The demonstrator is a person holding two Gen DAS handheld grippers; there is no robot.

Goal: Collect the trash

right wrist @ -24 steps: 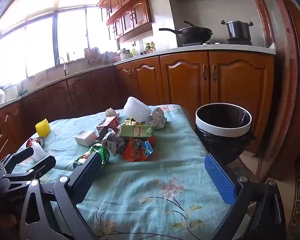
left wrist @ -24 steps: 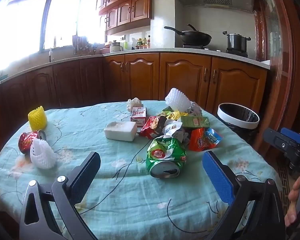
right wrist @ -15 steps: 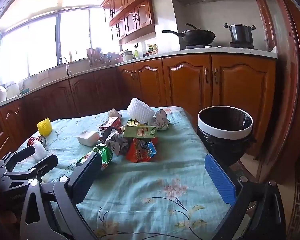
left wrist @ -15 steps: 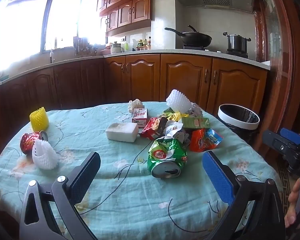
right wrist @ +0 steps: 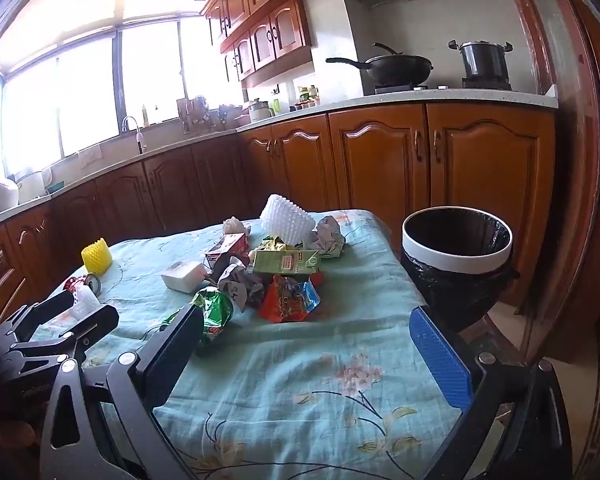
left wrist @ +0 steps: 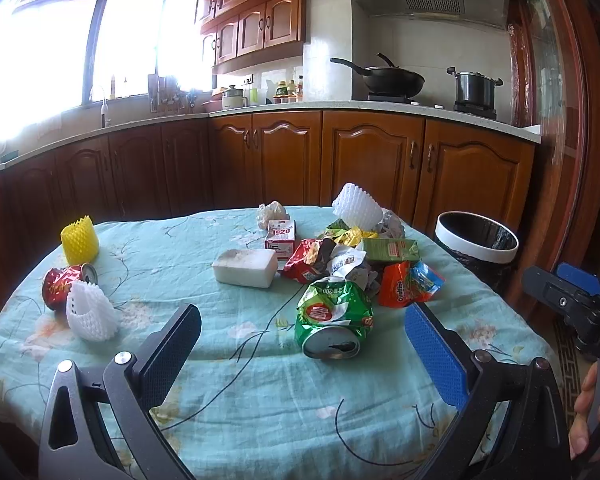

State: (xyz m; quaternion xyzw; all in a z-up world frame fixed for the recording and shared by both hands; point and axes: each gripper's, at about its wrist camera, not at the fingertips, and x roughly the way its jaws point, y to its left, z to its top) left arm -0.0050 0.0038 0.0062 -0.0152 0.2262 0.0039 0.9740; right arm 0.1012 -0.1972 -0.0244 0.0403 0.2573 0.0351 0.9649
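A pile of trash lies on the teal tablecloth (left wrist: 228, 392). It includes a crushed green can (left wrist: 334, 320), an orange snack wrapper (left wrist: 404, 286), a green carton (left wrist: 388, 250) and crumpled papers. My left gripper (left wrist: 300, 314) hovers open just short of the green can, with nothing between its pads. My right gripper (right wrist: 306, 316) is open over the table's right part, and the orange wrapper (right wrist: 288, 298) lies just beyond it. A white-rimmed bin with a black liner (right wrist: 456, 260) stands beside the table on the right.
A white foam block (left wrist: 246, 267) sits mid-table. A red can (left wrist: 62, 286), a white foam net (left wrist: 92, 312) and a yellow foam net (left wrist: 80, 240) lie at the left. Wooden cabinets (left wrist: 372, 168) run behind. A person's hand (left wrist: 596, 412) holds the right gripper.
Both views have drifted a little, so the trash and the bin sit slightly lower in the frame. Both grippers stay open and nothing was taken hold of.
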